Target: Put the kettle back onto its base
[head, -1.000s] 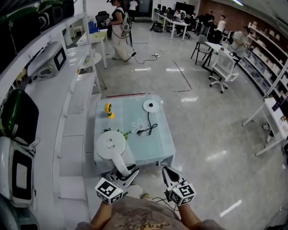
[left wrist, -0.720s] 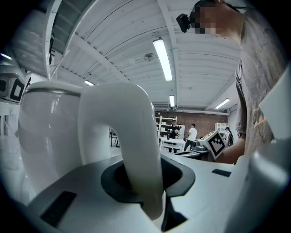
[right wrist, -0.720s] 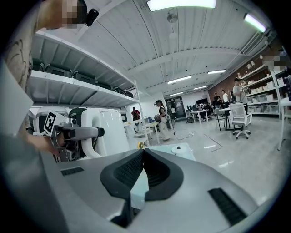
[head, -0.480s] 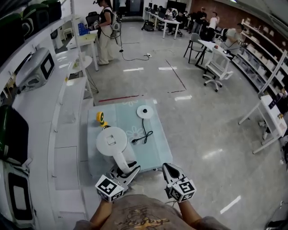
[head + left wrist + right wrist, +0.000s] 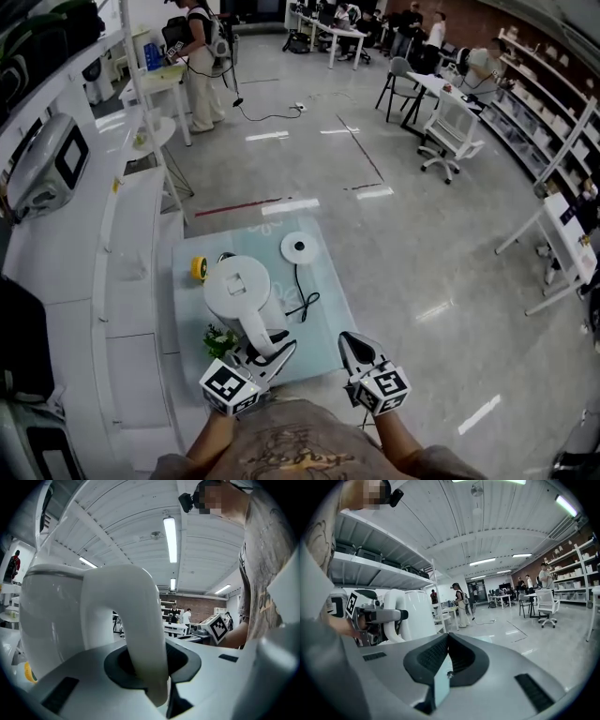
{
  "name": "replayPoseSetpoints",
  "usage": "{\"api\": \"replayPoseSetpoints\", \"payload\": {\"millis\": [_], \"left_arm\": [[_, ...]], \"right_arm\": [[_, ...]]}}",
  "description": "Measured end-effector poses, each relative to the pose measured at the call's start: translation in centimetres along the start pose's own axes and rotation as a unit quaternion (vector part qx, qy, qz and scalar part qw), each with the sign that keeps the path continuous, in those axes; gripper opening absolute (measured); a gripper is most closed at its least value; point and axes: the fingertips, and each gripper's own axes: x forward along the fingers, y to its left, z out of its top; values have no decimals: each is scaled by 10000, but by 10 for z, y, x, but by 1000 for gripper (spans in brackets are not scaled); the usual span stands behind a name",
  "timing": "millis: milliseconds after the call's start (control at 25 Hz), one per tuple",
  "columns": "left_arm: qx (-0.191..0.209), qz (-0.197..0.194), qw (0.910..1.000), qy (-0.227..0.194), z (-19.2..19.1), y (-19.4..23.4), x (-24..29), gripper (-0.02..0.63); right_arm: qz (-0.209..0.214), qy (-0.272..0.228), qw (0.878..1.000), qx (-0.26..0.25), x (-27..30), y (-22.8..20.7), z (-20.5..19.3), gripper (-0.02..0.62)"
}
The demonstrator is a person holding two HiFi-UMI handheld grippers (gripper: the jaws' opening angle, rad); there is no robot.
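Note:
The white kettle (image 5: 237,289) hangs over the left half of the low glass table (image 5: 323,323), its lid facing up. My left gripper (image 5: 272,352) is shut on the kettle's curved handle (image 5: 255,328); in the left gripper view the handle (image 5: 136,630) runs down between the jaws, with the body (image 5: 49,620) to the left. The round white base (image 5: 298,247) sits on the table's far right part, and its black cord (image 5: 305,305) trails toward me. My right gripper (image 5: 351,345) stays at the table's near edge, shut and empty. The right gripper view shows the kettle (image 5: 417,613) at left.
A yellow tape roll (image 5: 198,269) lies at the table's far left and a small green plant (image 5: 217,339) at its near left. White counters with appliances (image 5: 42,169) run along the left. Chairs, desks and people fill the far floor.
Both grippers and the kettle have come forward over the table toward the base. The table now lies closer beneath me, and the plant shows beside the kettle.

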Motion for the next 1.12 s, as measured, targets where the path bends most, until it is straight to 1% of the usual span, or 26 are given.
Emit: {"api": "replayPoseSetpoints", "payload": {"millis": [120, 280, 440, 600, 800, 960, 1120], "left_arm": [[-117, -76, 9999, 4, 8, 25, 12, 100], [-73, -198, 9998, 62, 15, 44, 31, 100], [-100, -238, 9996, 111, 15, 65, 47, 100], [-135, -270, 9995, 122, 13, 85, 62, 100], [-70, -253, 9996, 133, 14, 105, 83, 100], [-36, -258, 9996, 101, 18, 114, 117, 100], [-82, -271, 9996, 85, 14, 144, 144, 100]], "right_arm": [[-119, 33, 9999, 20, 21, -10, 7, 0], [-276, 21, 9996, 69, 32, -27, 19, 0], [-388, 87, 9992, 90, 40, -40, 22, 0], [-408, 118, 9990, 115, 55, -52, 22, 0], [-371, 106, 9991, 164, 75, -68, 24, 0], [-359, 67, 9991, 207, 79, -90, 30, 0], [-356, 45, 9991, 209, 102, -102, 32, 0]]}}
